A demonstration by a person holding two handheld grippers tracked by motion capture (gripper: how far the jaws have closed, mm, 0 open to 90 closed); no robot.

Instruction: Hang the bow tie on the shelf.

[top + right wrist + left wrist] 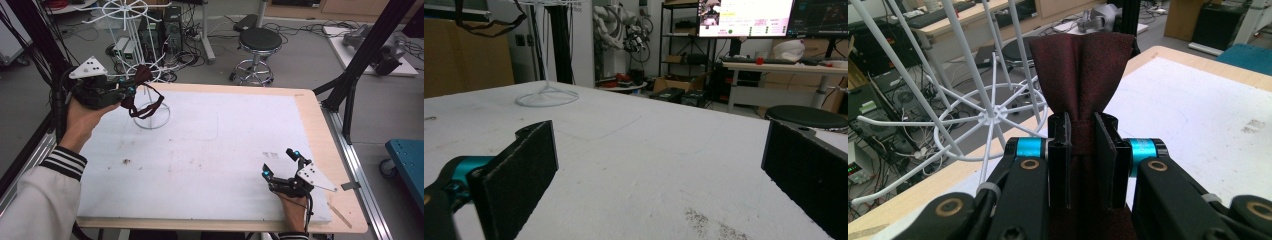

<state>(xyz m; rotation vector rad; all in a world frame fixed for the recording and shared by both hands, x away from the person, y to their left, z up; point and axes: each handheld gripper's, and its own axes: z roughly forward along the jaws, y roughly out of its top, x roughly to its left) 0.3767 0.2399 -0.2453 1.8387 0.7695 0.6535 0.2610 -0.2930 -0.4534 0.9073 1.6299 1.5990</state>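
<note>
A dark maroon bow tie (pixel 142 75) with a looping strap (pixel 148 106) hangs in the air beside a white wire rack (pixel 135 30) at the table's far left. My left gripper (pixel 131 90) is shut on the bow tie's middle knot (pixel 1081 132), the fabric fanning out above the jaws. The rack's spokes (pixel 990 116) stand just beyond, to the left in the left gripper view. My right gripper (pixel 281 162) rests near the table's front right with its jaws wide apart and nothing between its pads (pixel 521 172). The rack's round base (pixel 547 96) stands far off.
The white foam mat (pixel 210 150) covers the wooden table (pixel 325 130). A black stool (pixel 259 42) stands on the floor behind the table. Black frame posts (pixel 360 55) rise at the right, and cables and equipment lie on the floor at the back left.
</note>
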